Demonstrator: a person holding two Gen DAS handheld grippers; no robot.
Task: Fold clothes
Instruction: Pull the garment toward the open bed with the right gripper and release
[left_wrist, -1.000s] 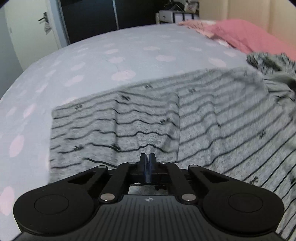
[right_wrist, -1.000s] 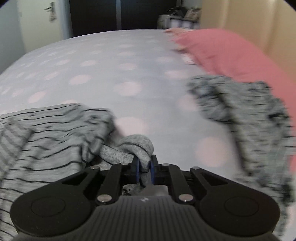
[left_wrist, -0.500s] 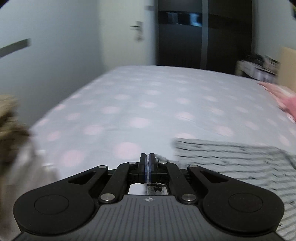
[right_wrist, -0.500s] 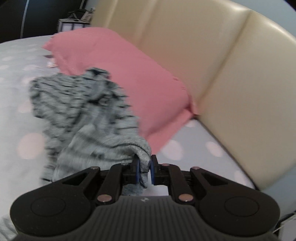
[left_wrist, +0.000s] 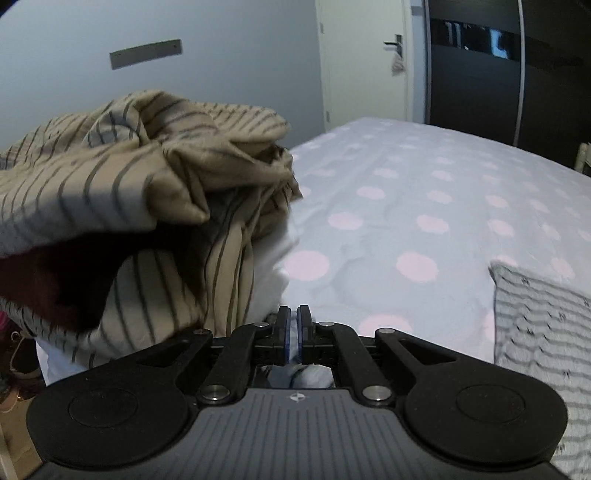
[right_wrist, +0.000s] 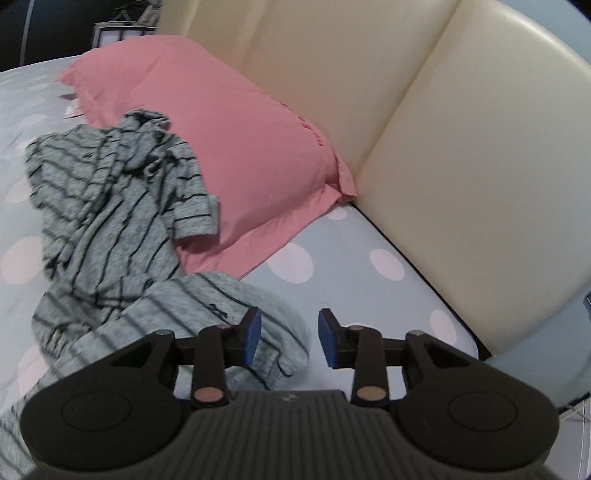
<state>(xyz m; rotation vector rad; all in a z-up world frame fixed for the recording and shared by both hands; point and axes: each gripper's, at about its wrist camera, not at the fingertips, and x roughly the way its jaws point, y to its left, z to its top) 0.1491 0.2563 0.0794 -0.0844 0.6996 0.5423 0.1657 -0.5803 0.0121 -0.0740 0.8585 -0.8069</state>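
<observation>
L wrist view: left tongs (left_wrist: 294, 334) are sitting clenched w/ nothing between the pads, hanging over the dotted bed (left_wrist: 424, 206). A crumpled beige striped garment (left_wrist: 147, 206) is piling up just left of and ahead of them, v. close, prob. the next thing to fold. Edge of the folded grey striped top (left_wrist: 539, 317) is lying to the right on the bed.

R wrist view: right tongs (right_wrist: 290, 338) are standing released; jaws have just been opening, and grey striped cloth (right_wrist: 207, 306) is lying under and beside the left pad, not pinched. Its bulk (right_wrist: 110, 206) is trailing away up-left, partly over the pink pillow (right_wrist: 236, 133). Cream headboard (right_wrist: 461, 155) is blocking the right side. Left hand is nearer the beige pile.
</observation>
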